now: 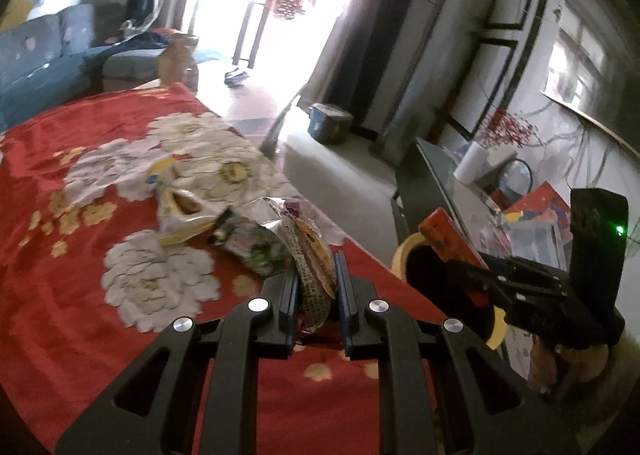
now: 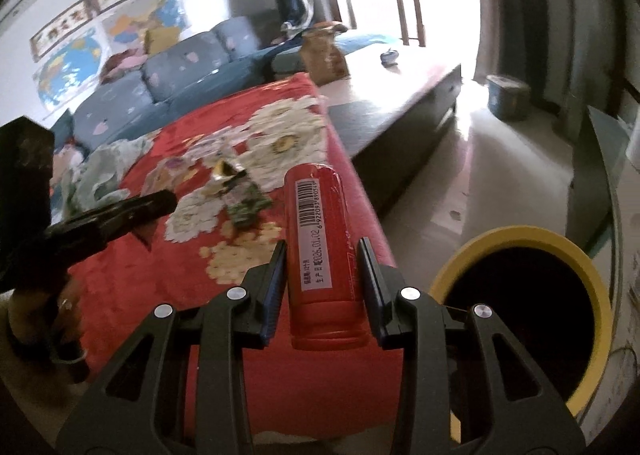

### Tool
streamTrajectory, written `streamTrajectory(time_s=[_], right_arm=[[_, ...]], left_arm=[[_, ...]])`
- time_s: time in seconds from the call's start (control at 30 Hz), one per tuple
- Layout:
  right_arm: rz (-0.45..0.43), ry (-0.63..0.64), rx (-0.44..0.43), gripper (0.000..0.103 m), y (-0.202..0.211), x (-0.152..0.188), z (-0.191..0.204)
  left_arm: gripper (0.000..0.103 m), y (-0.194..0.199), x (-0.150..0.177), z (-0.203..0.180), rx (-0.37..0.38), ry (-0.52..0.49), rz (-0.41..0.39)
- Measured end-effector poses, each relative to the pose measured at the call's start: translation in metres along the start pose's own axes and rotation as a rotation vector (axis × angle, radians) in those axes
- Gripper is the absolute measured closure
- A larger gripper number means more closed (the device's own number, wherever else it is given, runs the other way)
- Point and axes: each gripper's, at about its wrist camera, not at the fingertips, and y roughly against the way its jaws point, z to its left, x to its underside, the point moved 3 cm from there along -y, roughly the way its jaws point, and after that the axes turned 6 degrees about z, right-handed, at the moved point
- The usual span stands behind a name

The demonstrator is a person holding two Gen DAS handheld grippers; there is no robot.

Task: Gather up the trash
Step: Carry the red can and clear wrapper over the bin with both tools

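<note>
Step in hand, carry-to-bin: right tool (image 2: 322, 279) clamped on red box (image 2: 326, 251), left tool (image 1: 316, 287) clamped on snack wrapper (image 1: 314, 263) at lower centre; next, release over yellow-rimmed bin (image 2: 520, 243) (lower right).

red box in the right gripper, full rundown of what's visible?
The red box is long, narrow and glossy, probably cardboard, with a white label strip carrying a barcode and printed date. It sits lengthwise between the right gripper's jaws, which are shut on its sides, pointing forward over the red cloth's edge. In the left wrist view it is tilted over the yellow-rimmed bin. It looks intact and closed.
</note>
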Motion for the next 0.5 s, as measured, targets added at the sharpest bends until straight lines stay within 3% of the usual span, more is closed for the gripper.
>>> streamTrajectory(time_s=[0.5], right_arm=[[-0.057,-0.186,0.147,0.075,0.029,0.015,-0.081]], left_arm=[[0.087,-0.044,0.003,-0.077,0.117,-0.16,0.07]])
